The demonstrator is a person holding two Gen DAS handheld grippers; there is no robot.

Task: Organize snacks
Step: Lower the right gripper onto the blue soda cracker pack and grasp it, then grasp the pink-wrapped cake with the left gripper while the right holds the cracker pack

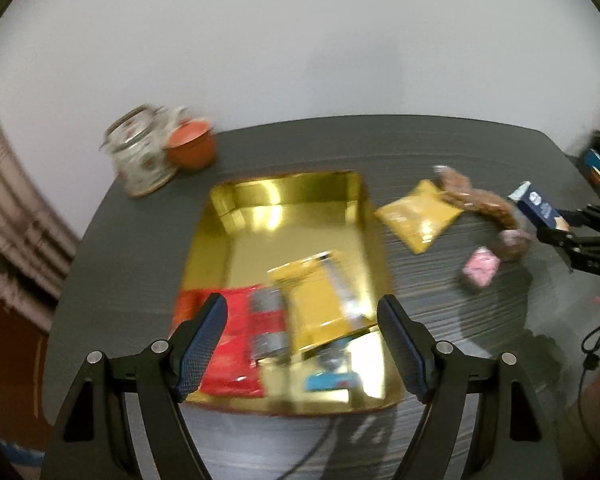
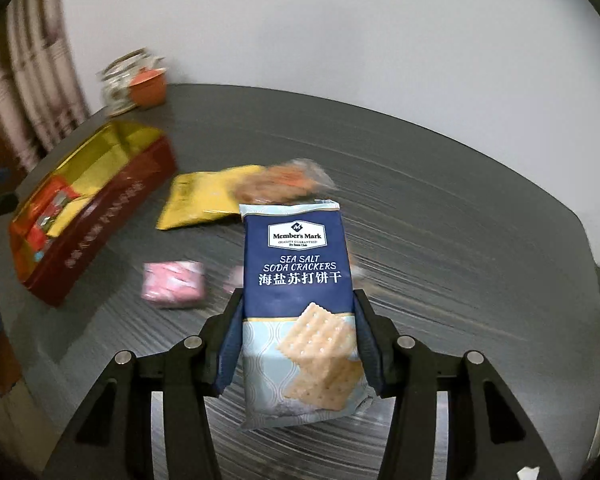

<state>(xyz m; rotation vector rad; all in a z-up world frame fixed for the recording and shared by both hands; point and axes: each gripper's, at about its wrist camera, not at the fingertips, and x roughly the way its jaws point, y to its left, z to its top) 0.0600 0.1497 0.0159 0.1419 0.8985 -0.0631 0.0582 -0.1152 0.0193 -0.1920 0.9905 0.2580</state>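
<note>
Right gripper (image 2: 296, 344): jaws clamped on the lower sides of a cracker pack (image 2: 298, 300), held upright above the table (image 2: 460, 240); the pack's bottom edge hangs below the pads. Left gripper (image 1: 302, 344): jaws spread wide, holding nothing, poised over the near end of the gold tray (image 1: 284, 208). In the tray lie a red packet (image 1: 228, 344), a yellow packet (image 1: 324, 304) tilted partly over it, and a small blue item (image 1: 332, 380), blurred. On the table beside the tray: a yellow pouch (image 1: 418, 214), a brown snack bag (image 1: 476, 196) overlapping its far corner, and a pink packet (image 1: 482, 270). At the far left corner, a jar (image 1: 140, 156) touching an orange bowl (image 1: 192, 144). Motion blur obscures most labels.
</note>
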